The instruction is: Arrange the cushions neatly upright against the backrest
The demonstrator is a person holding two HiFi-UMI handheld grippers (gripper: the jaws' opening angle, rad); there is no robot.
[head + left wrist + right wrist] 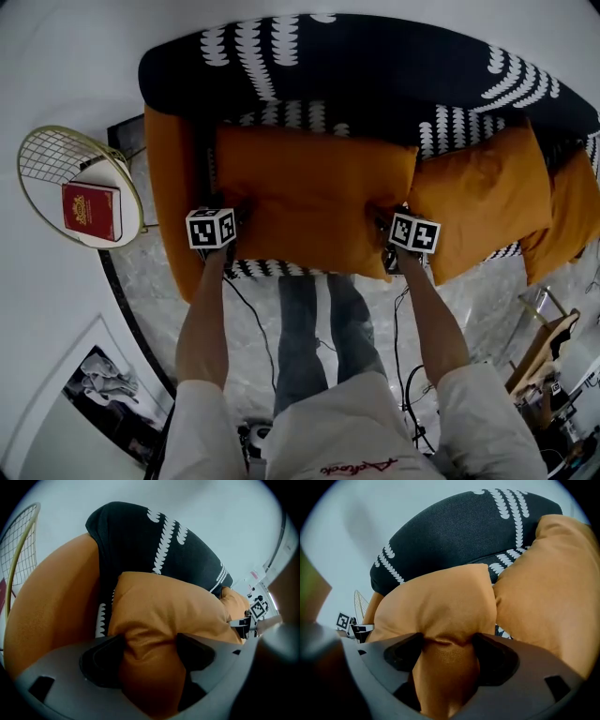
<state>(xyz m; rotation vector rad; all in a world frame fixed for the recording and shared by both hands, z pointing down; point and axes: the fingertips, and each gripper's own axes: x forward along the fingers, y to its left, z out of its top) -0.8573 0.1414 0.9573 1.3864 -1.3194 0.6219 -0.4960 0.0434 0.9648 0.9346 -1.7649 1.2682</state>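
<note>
- The left gripper [234, 217] and right gripper [386, 231] each take one near corner of the big cushion [314, 202]. Holding both ends likely keeps it square to the backrest [375, 66] as it is set.
- In the left gripper view the fingers [105, 660] stand wide, yet the cushion's edge is bunched and creased between them, so they are clamped on it. The right gripper's fingers [494, 658] pinch the other corner the same way.
- The cushion sits at the sofa's left end. Its far edge lies against the backrest and its near edge reaches toward the seat front, so it looks to be leaning rather than fully upright.
- Its left side sits close to the orange armrest [169, 187], leaving little room to shift that way.
- A second cushion [478, 197] touches its right side and lies skewed, one corner hanging over the seat front. A third [574, 216] shows at the far right. Both probably need straightening.
- Beside the armrest a wire side table [37, 155] carries a red book [91, 211], well clear of the work.
- Cables [251, 319] trail on the floor by the person's legs.
</note>
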